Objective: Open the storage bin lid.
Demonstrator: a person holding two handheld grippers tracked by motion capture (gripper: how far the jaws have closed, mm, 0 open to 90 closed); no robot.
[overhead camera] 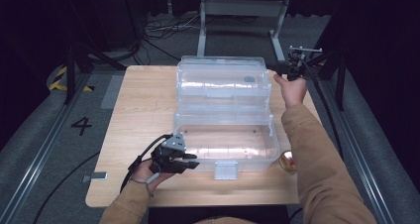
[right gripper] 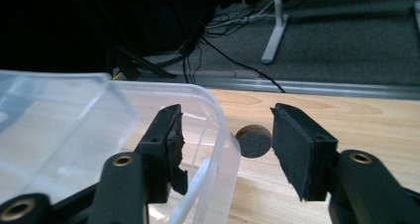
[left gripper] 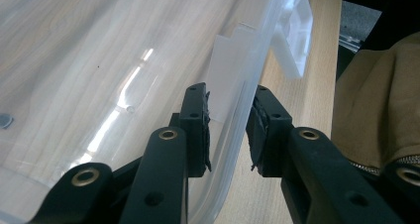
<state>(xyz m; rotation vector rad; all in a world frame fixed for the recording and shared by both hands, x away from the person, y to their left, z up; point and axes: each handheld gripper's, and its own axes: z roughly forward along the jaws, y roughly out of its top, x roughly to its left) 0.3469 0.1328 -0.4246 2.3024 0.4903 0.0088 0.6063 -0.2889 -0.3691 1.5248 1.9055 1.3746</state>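
Note:
A clear plastic box [overhead camera: 225, 157] stands on the wooden table with its lid [overhead camera: 223, 78] raised at the back. At the box's front left corner, my left gripper [overhead camera: 192, 160] straddles the front wall [left gripper: 233, 115], one pad inside and one outside, both against the rim. My right gripper [overhead camera: 283, 69] is at the lid's right end. Its jaws stand wide apart in the right gripper view [right gripper: 228, 117], with the lid's rounded corner [right gripper: 218, 130] beside the left pad and the right pad clear of it.
A small dark round disc [right gripper: 254, 140] lies on the table past the lid corner. A round brass-coloured object [overhead camera: 287, 161] sits by the box's front right corner. The box latch [overhead camera: 226, 170] hangs at the front. Cables and a stand are on the floor behind.

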